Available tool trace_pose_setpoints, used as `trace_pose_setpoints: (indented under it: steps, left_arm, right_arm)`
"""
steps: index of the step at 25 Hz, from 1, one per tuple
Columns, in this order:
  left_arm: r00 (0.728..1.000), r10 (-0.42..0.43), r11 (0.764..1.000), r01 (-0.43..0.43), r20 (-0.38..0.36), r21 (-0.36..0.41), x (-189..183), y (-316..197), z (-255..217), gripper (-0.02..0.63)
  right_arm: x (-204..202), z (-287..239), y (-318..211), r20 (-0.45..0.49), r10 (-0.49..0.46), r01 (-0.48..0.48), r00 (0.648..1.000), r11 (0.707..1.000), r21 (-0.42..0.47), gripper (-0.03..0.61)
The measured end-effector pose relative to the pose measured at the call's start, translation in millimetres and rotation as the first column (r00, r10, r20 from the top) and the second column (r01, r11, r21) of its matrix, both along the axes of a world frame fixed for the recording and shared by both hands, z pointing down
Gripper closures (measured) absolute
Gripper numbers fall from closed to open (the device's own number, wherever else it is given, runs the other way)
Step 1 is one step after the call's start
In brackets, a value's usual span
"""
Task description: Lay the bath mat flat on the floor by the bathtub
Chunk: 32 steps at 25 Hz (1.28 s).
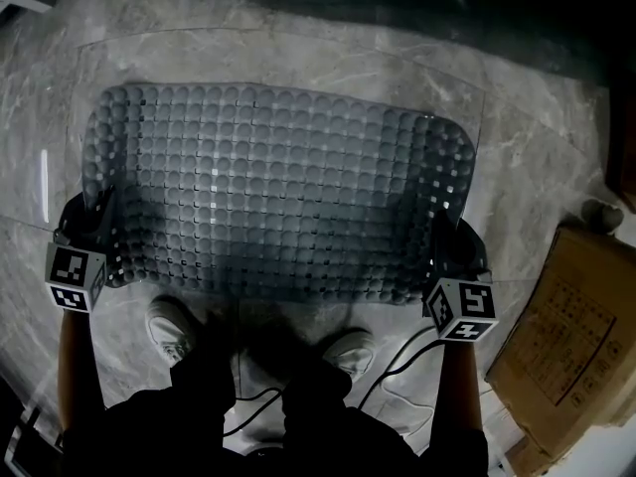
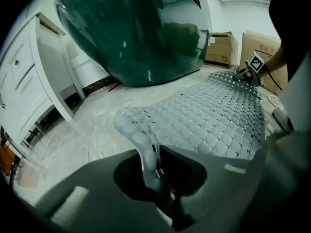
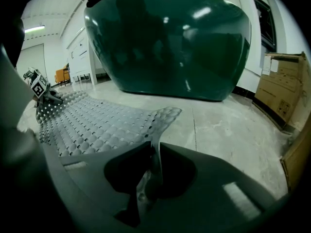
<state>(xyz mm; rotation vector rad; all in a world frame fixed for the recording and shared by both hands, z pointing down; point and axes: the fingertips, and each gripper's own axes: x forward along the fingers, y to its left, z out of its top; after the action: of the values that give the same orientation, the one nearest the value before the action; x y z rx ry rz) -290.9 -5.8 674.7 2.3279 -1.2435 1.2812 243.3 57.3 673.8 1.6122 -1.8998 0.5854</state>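
Note:
A translucent grey bath mat [image 1: 273,192] with rows of round bumps is stretched out just above the marble floor [image 1: 248,58], in front of a dark green bathtub [image 2: 141,28]. My left gripper [image 1: 97,229] is shut on the mat's near left edge; the pinched mat edge [image 2: 148,154] runs down between its jaws. At the near right edge my right gripper [image 1: 447,256] is also shut on the mat [image 3: 97,123], whose edge folds up into the jaws. The bathtub [image 3: 170,42] fills the back of the right gripper view.
Cardboard boxes [image 1: 566,346] lie on the floor to the right, and more boxes [image 2: 221,47] stand by the wall. A white cabinet [image 2: 34,76] is at the left. The person's shoes [image 1: 171,328] and a cable [image 1: 397,366] are just behind the mat.

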Motion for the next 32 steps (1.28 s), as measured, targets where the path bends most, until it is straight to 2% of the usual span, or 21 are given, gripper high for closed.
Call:
trace_pose_setpoints:
  steps: [12, 19, 29, 32]
  left_arm:
    - [1.0, -0.019, 0.999, 0.019, -0.013, -0.031, -10.7, -5.7, 19.7, 0.568]
    - [0.999, -0.041, 0.998, 0.04, -0.011, -0.057, -16.5, -7.3, 27.5, 0.551]
    - [0.999, -0.047, 0.998, 0.046, -0.013, -0.042, -25.5, -12.6, 30.1, 0.463]
    - [0.998, -0.059, 0.998, 0.06, 0.007, -0.023, -30.2, -15.9, 29.7, 0.432]
  right_arm:
    - [10.0, 12.7, -1.2, -0.042, -0.004, 0.002, 0.999, 0.999, -0.038, 0.509]
    - [19.0, 19.0, 2.3, -0.052, 0.027, -0.03, 0.998, 0.998, -0.058, 0.485]
    - [26.2, 19.5, 4.7, -0.071, 0.06, -0.065, 0.996, 0.996, -0.058, 0.45]
    - [31.7, 19.7, 6.8, -0.085, 0.077, -0.082, 0.993, 0.995, -0.058, 0.434]
